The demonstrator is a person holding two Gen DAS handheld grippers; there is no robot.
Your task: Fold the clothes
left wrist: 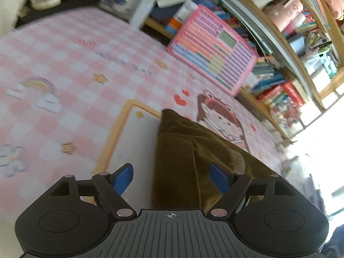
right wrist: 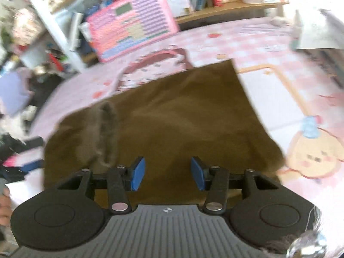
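The left gripper (left wrist: 172,177) has its two blue pads (left wrist: 124,177) spread wide apart, holding nothing. The right gripper (right wrist: 168,173) also has its two blue pads (right wrist: 137,173) set apart, gripping nothing; whether they brush the cloth beneath cannot be told.

One garment is in sight: a brown, velvety piece of clothing (right wrist: 172,116) lying on a pink checked mat (left wrist: 64,68) printed with cartoon girls, stars and a rainbow. In the right wrist view the garment spreads flat directly ahead of and under the open pads, one straight edge running toward the mat's far side, with a bunched, paler fold (right wrist: 105,129) near its left edge. In the left wrist view the same garment (left wrist: 182,150) reaches forward between the pads, nearer the right pad, ending in a pointed corner.

Along the mat's far edge leans one pink board (left wrist: 212,49) with coloured rows, against crowded bookshelves (left wrist: 290,68). Both views are blurred.
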